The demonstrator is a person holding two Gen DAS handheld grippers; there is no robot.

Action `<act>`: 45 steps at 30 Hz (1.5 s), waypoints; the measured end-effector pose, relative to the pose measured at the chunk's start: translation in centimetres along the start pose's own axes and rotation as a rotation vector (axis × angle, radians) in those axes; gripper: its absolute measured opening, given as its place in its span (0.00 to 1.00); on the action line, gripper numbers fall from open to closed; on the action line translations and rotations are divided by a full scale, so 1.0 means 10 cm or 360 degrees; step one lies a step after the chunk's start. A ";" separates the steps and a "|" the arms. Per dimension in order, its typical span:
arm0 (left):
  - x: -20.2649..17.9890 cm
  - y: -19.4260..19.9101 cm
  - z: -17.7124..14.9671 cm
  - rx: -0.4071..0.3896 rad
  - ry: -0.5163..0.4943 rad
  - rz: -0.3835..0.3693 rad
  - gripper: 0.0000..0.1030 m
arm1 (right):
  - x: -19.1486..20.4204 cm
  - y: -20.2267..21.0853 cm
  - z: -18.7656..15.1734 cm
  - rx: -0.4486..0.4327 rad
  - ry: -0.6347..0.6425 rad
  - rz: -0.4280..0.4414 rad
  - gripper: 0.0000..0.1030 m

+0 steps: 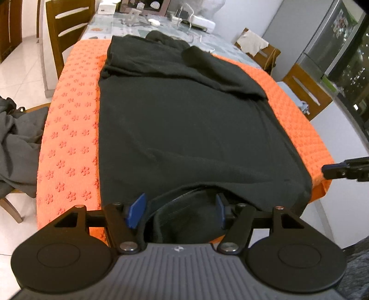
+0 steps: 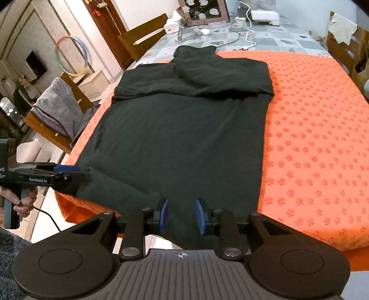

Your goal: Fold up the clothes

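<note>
A black shirt [image 1: 184, 129] lies flat on an orange mat [image 1: 69, 138], its sleeves folded across the upper part. It also shows in the right wrist view [image 2: 180, 138] on the mat [image 2: 311, 138]. My left gripper [image 1: 181, 211] is open at the shirt's near hem, its blue pads [image 1: 136, 211] either side of the cloth's opening. My right gripper [image 2: 181, 215] is open around the near hem at the other corner. The left gripper [image 2: 69, 172] also shows at the left of the right wrist view, and the right gripper [image 1: 341, 170] at the right edge of the left wrist view.
The mat covers a table's near end. Beyond it lie a white box [image 2: 265, 15], cables [image 2: 248, 34] and a framed board [image 2: 203, 11]. Wooden chairs [image 1: 66, 30] stand round the table; one holds grey clothes [image 1: 16, 143]. A fridge [image 1: 334, 39] stands at the far right.
</note>
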State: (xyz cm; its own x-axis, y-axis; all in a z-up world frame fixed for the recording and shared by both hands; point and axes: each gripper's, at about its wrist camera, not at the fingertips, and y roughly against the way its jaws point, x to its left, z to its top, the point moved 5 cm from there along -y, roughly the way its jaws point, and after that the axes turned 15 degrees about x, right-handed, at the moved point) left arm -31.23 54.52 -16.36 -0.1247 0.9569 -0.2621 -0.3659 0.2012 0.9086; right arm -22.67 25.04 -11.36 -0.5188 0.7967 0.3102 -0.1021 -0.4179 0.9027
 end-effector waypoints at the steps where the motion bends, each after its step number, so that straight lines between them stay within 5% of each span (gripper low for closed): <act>1: 0.02 -0.03 -0.01 0.0001 0.0008 0.0022 0.69 | -0.01 0.02 -0.01 -0.0001 -0.0006 -0.0007 0.28; 7: 0.04 -0.04 -0.11 -0.0054 0.0048 0.0097 0.64 | -0.06 0.09 -0.11 -0.0007 -0.0016 -0.0031 0.29; 10: -0.03 -0.02 -0.19 -0.0079 -0.0004 0.0103 0.12 | -0.07 0.11 -0.16 -0.0012 -0.0028 -0.0035 0.29; 12: -0.07 0.04 -0.26 -0.0123 -0.0013 0.0109 0.08 | -0.08 0.13 -0.20 -0.0020 -0.0033 -0.0028 0.29; 20: -0.28 0.59 -0.66 -0.0245 0.0001 0.0103 0.07 | -0.08 0.18 -0.33 -0.0027 0.0022 0.0008 0.29; 27: -0.25 0.67 -1.02 -0.0152 0.0164 0.0198 0.08 | -0.07 0.13 -0.28 0.0002 0.0053 0.0012 0.29; 29: -0.24 0.74 -1.05 -0.0165 0.0203 0.0207 0.17 | -0.07 0.13 -0.22 0.0003 0.0052 0.0015 0.29; 32: -0.22 0.83 -0.99 -0.0183 0.0236 0.0229 0.33 | -0.05 0.13 -0.06 -0.0007 0.0065 0.0013 0.29; 45: 0.05 0.96 -0.16 -0.0284 0.0372 0.0140 0.44 | 0.35 -0.15 1.27 -0.0061 0.0161 0.0028 0.38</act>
State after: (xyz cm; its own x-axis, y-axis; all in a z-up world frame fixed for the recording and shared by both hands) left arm -36.30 56.61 -8.35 -0.3642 0.8909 -0.2715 -0.4981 0.0599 0.8650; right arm -13.57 33.98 -7.89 -0.6039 0.7415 0.2924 -0.1234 -0.4494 0.8848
